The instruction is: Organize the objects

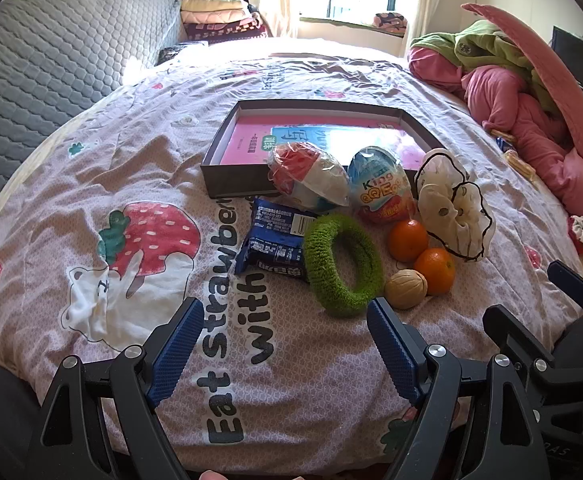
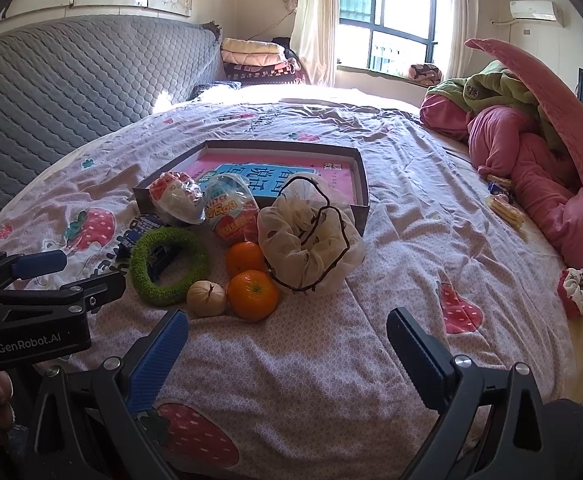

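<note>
Sunlit bedroom, and the working surface is a bed [image 1: 91, 184] under a strawberry-print cover, with a grey quilted headboard in the upper left of both views and a heap of pink bedding at the right edge. I see a shallow dark box [image 1: 227, 178] at centre frame holding a pink book, and the loose things bunched just in front of it: two wrapped toy eggs [image 1: 311, 176], a blue snack packet [image 1: 275, 240], a green ring [image 1: 343, 264], two oranges [image 1: 407, 240], a walnut [image 1: 405, 290] and a cream scrunchie [image 1: 455, 204].

Both tools are released. The left tool [image 1: 287, 344] hangs with its blue pads spread wide and nothing between them; the right tool [image 2: 287, 352] is likewise spread and empty.

What matters for the move ahead, as I judge it, is this: in the left wrist view the green ring lies straight ahead and slightly right of the tool's centre line, its near rim just beyond the right pad, lying flat with no long axis to line up on. The left tool is the nearer one to it. In the right wrist view the walnut [image 2: 206, 298] and the nearer orange [image 2: 253, 294] sit ahead and left of centre, near its left pad. The box lies beyond the whole pile, so anything picked up must be carried forward over the rest.
</note>
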Tool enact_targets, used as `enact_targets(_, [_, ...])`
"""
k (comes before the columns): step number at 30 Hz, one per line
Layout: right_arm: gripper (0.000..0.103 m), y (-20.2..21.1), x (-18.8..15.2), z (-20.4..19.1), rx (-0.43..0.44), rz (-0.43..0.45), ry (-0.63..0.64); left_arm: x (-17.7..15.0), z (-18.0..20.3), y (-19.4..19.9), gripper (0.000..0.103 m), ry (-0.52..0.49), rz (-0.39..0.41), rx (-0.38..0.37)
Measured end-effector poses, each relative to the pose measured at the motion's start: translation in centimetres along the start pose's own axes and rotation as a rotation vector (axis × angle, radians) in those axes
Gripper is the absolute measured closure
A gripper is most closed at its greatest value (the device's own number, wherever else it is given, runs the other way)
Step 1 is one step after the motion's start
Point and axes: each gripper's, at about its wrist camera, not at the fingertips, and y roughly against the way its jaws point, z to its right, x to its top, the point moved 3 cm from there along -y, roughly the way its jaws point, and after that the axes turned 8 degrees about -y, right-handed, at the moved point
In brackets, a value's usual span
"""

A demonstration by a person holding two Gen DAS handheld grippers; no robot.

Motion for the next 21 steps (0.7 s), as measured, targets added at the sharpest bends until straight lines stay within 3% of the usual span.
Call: enact_targets(21, [0.003,-0.8,-0.2,0.3,0.016,-0.021,-0.008,0.1,0.3,-1.4,0.019,-0.011,-0.012,-0.016])
